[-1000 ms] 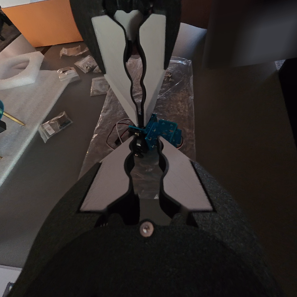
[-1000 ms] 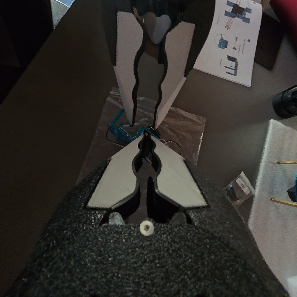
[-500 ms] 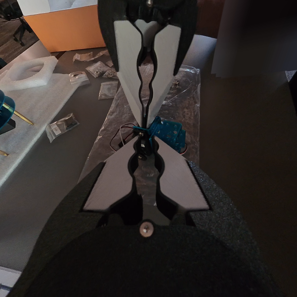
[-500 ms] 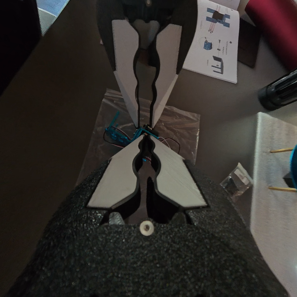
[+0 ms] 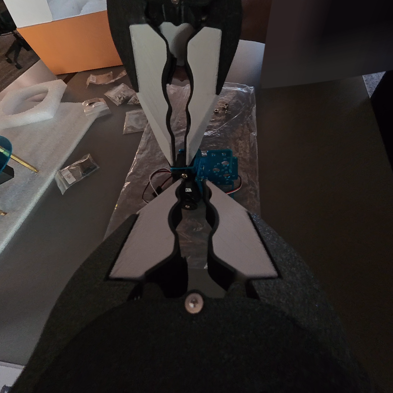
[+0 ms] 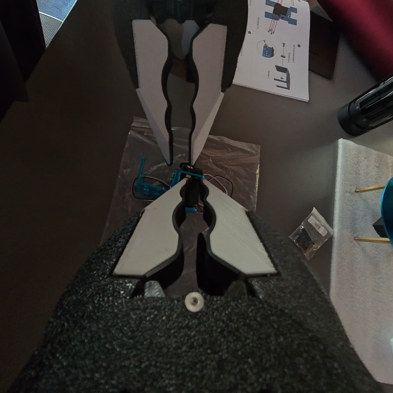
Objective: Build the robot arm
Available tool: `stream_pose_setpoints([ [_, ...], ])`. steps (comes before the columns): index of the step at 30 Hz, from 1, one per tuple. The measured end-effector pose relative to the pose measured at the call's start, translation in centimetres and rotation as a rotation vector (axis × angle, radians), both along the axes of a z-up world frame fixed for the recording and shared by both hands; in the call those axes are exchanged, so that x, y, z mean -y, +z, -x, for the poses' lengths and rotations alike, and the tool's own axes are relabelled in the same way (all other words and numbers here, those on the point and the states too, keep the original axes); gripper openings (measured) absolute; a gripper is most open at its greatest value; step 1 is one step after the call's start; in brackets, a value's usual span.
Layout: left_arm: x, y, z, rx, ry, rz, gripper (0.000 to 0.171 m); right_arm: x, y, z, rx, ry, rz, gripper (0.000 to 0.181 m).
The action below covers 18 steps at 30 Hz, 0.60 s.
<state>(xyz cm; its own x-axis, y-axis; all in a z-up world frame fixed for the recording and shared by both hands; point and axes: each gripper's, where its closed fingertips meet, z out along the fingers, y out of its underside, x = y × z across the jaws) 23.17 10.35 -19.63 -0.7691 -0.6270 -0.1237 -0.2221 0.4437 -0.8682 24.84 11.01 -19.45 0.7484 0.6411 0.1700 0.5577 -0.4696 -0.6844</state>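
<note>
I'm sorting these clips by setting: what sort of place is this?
Probably a hobby or workshop table set up for building a kit: small clear plastic parts bags, an open white instruction booklet with assembly diagrams, a blue perforated metal bracket with wires and white foam packing.

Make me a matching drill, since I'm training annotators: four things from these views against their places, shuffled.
1 orange cardboard box
2 white foam block with a cutout
3 white illustrated booklet
4 small black motor block

a inside the left gripper
b left view, top left corner
c right view, top right
d lying on pale foam sheet

Pairs: 1-b, 2-d, 3-c, 4-a.
</note>
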Motion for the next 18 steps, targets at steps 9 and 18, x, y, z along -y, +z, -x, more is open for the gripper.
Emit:
stream_pose_setpoints([
  [9, 0.36, 0.05, 0.12, -0.007, -0.009, 0.020, 0.016, 0.13, -0.05, -0.20, -0.040, -0.007, 0.022, 0.006],
  [18, -0.02, 0.25, -0.09, 0.026, -0.010, 0.003, 0.017, 0.24, -0.15, 0.05, -0.233, -0.006, 0.096, 0.001],
])
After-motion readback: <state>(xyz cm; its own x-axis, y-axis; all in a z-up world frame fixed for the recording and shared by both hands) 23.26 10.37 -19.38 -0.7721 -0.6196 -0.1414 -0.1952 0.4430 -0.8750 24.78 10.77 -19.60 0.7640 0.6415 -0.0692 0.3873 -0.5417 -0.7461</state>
